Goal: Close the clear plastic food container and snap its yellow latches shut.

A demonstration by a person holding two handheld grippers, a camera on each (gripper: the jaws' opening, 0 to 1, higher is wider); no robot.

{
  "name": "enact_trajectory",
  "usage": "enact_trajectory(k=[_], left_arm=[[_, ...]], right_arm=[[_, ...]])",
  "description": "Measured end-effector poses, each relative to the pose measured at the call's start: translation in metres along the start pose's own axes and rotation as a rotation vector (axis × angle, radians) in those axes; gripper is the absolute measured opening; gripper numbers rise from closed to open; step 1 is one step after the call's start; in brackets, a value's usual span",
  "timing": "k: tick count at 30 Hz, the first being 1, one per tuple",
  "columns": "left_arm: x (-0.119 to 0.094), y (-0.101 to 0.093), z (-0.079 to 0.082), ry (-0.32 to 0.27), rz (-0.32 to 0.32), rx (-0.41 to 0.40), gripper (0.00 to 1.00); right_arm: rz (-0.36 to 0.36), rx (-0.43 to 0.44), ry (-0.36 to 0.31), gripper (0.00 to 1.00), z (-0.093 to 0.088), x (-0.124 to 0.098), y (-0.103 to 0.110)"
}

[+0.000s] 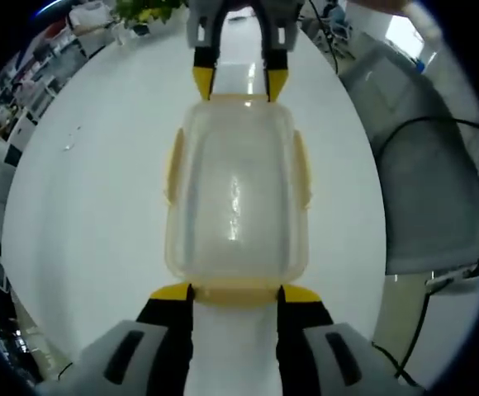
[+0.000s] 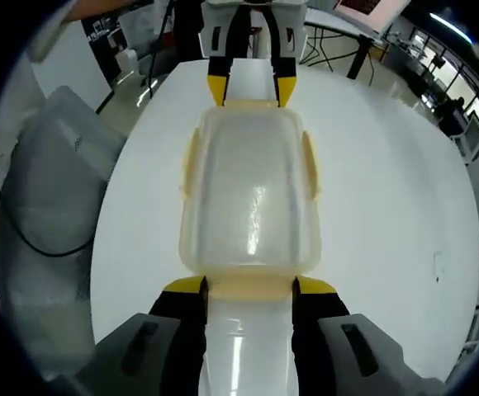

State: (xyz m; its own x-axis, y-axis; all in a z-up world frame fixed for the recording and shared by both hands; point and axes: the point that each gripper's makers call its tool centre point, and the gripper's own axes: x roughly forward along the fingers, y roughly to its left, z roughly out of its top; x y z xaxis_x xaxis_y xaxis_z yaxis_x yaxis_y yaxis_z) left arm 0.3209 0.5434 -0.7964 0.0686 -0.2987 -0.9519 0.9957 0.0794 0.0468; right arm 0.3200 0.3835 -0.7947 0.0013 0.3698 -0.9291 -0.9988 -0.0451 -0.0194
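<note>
Two hand-held grippers, left (image 1: 234, 290) at 6 o'clock and right (image 1: 239, 74) at 12, stand spread at opposite ends of the clear lidded food container (image 1: 236, 194) on the white bench (image 1: 91, 206), a light, slippery, flexible box best pressed at its yellow latches (image 1: 173, 165).

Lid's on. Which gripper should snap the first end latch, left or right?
Either; it looks symmetric. The left gripper and right gripper each sit open at opposite short ends of the container, fingers straddling that end's yellow latch. Marginally left.
</note>
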Motion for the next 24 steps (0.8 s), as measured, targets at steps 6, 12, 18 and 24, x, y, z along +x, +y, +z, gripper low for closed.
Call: enact_trajectory(k=[6, 12, 18, 24], left_arm=[[-0.005, 0.000, 0.012, -0.009, 0.001, -0.004, 0.34], [-0.011, 0.001, 0.030, -0.033, 0.002, -0.006, 0.34], [-0.011, 0.000, 0.051, -0.056, 0.005, -0.004, 0.34], [-0.008, 0.000, 0.072, -0.070, 0.005, 0.004, 0.34]], right_arm=[[-0.004, -0.003, -0.010, 0.37, -0.006, -0.015, 0.000], [-0.010, -0.006, -0.008, 0.37, -0.016, -0.026, -0.001], [-0.018, -0.006, 0.003, 0.37, -0.032, -0.041, -0.002], [-0.019, 0.001, 0.019, 0.37, -0.051, -0.051, 0.000]])
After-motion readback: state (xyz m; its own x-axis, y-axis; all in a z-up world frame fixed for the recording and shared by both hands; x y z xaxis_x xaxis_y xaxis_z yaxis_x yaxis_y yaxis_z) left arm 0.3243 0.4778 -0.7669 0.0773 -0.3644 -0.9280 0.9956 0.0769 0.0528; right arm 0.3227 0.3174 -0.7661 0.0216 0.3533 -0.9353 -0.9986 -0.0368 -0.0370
